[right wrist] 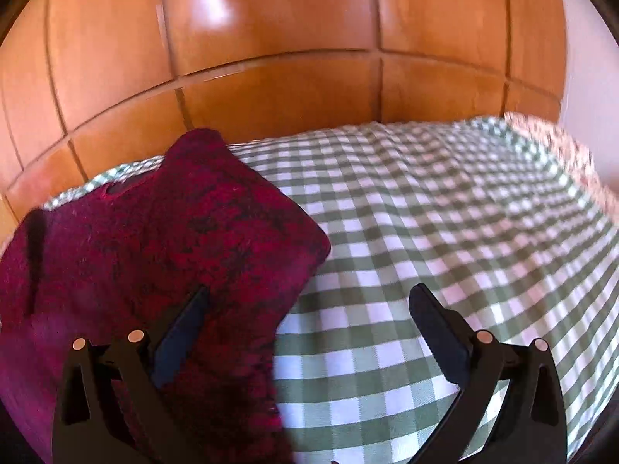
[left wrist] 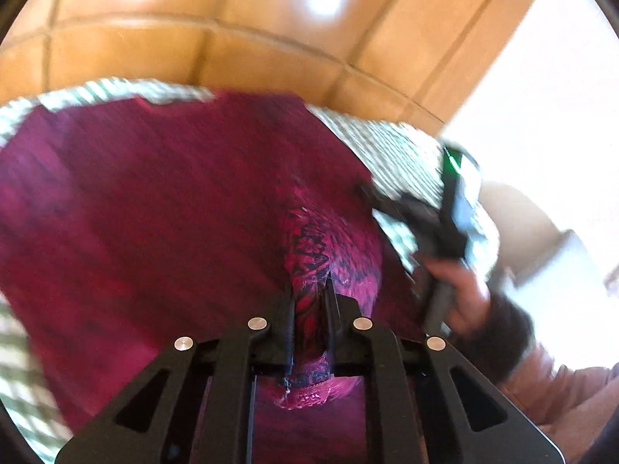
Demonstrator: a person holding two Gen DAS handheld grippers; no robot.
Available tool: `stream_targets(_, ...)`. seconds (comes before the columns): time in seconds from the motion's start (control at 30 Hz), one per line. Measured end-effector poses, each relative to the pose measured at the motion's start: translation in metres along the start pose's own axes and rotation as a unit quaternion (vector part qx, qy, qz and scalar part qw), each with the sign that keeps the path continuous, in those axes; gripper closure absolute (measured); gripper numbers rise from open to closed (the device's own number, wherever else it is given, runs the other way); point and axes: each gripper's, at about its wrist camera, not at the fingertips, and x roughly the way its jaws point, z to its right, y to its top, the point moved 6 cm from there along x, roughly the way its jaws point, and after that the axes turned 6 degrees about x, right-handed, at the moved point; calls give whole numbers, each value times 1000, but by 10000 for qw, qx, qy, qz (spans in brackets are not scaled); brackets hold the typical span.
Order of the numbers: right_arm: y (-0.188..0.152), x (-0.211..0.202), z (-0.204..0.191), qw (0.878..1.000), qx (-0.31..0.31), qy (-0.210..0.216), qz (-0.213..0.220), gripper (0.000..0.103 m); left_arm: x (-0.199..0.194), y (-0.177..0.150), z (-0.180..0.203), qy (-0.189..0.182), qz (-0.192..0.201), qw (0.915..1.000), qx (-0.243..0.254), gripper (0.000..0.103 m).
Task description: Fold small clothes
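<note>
Left gripper (left wrist: 309, 301) pinches a fold of the crimson sweater (right wrist: 162, 239); right gripper (right wrist: 309, 305) gapes wide, empty, above the checked bedspread (right wrist: 445, 212).

Sweater (right wrist: 154, 239) lies on cloth-covered bench (right wrist: 425, 232), toward left side in right wrist view, far corner near bench's back edge. Wood-panelled wall (right wrist: 271, 38) right behind bench. Left hand-held gripper (left wrist: 311, 301) sits over sweater's near part, fold of knit between its fingers. Right hand-held gripper (right wrist: 309, 301) straddles sweater's right edge: one finger over knit, other over bare cloth. In left wrist view it's off to right of sweater.
</note>
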Motion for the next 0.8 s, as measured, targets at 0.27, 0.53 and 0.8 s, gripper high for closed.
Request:
stream_targets(0.27,-11,17,6,9990,26,-296,-321,2,-8,62,-114,1147,275,9903,-736,92)
stream_targets(0.53,-17,22,19,9979,381,-221,-485,2,48,42,-154,1243,260,9792,-1581,79)
stream_targets(0.8,-18,23,17,9977,322,-296,-510,2,53,42,-146,1403,313,9820,-1224,46)
